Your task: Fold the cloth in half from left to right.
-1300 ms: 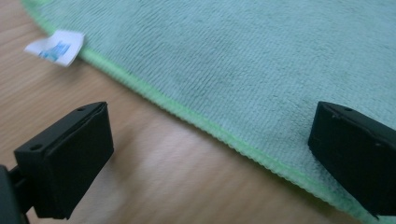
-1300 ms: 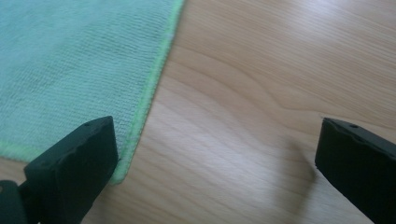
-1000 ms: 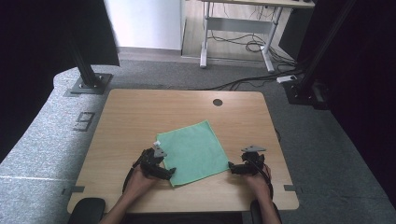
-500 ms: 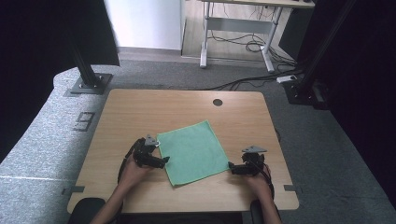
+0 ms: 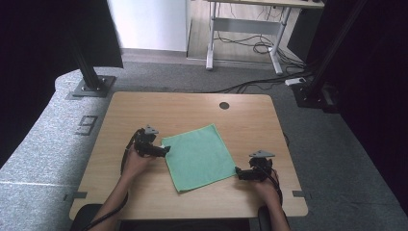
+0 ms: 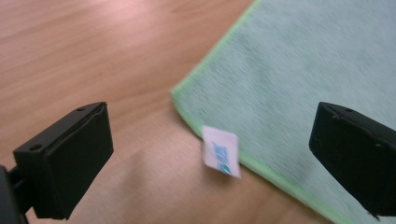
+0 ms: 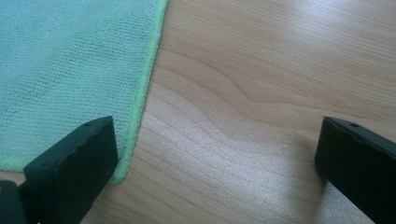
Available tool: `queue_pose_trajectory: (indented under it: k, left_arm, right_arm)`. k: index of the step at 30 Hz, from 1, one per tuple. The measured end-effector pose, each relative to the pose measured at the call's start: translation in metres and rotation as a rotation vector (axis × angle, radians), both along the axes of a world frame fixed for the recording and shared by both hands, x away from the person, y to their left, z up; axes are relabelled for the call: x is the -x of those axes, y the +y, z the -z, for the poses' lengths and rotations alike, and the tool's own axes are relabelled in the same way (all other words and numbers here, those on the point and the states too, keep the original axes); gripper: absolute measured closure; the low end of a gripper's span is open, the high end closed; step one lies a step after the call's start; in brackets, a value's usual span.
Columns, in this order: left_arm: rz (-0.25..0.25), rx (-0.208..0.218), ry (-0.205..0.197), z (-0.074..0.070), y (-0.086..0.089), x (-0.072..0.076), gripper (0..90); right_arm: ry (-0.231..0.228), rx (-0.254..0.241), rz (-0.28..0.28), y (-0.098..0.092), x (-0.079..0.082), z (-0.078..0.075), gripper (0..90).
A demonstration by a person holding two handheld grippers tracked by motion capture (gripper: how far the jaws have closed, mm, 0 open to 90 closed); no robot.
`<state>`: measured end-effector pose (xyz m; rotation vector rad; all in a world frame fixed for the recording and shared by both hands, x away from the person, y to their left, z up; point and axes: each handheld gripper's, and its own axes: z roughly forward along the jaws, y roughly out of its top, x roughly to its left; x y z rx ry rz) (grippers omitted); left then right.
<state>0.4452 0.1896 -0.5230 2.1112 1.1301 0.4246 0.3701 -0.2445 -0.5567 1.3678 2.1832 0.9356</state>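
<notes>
A green cloth [image 5: 199,156] lies flat and spread out on the wooden table [image 5: 183,110]. My left gripper [image 5: 167,149] is open at the cloth's left corner; in the left gripper view that corner [image 6: 187,100] and a small white label [image 6: 221,151] sit between the wide-apart jaws. My right gripper [image 5: 236,173] is open at the cloth's right corner. In the right gripper view the cloth's edge [image 7: 140,93] runs just past the left jaw, with bare wood between the jaws.
A round cable hole [image 5: 224,105] marks the table's far side. Black frame posts [image 5: 91,72] stand on the grey floor behind the table, and a second desk's legs [image 5: 211,43] with cables sit farther back.
My left gripper has moved away from me along the cloth's left edge, from its near corner up to its left corner. The right gripper has stayed put.
</notes>
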Motion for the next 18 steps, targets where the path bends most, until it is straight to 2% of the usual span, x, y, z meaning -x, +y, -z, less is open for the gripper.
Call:
queue_pose_trajectory:
  k: [1, 5, 9, 10, 13, 15, 18]
  left_arm:
    - [0.0, 0.0, 0.0, 0.0, 0.0, 0.0, 0.1]
    - [-0.032, 0.01, 0.0, 0.0, 0.003, -0.017, 0.1]
    - [-0.055, 0.015, 0.006, 0.004, 0.004, -0.025, 0.2]
    - [-0.066, 0.004, 0.01, 0.008, 0.005, -0.029, 0.2]
    - [-0.07, -0.004, 0.014, 0.013, 0.005, -0.032, 0.1]
    - [-0.095, -0.022, 0.008, 0.019, 0.005, -0.035, 0.1]
    - [-0.105, -0.019, 0.007, 0.022, 0.006, -0.036, 0.1]
  right_arm:
    - [0.0, 0.0, 0.0, 0.0, 0.0, 0.0, 0.0]
    - [-0.001, 0.0, -0.001, 0.0, 0.0, 0.0, 0.0]
    - [-0.001, 0.001, -0.001, 0.0, 0.0, 0.0, 0.0]
    - [-0.001, 0.0, -0.001, 0.0, 0.0, 0.0, 0.0]
    - [-0.001, 0.0, -0.001, 0.0, 0.0, 0.0, 0.0]
    - [0.0, 0.0, 0.0, 0.0, 0.0, 0.0, 0.0]
    - [-0.001, 0.001, -0.001, 0.0, 0.0, 0.0, 0.0]
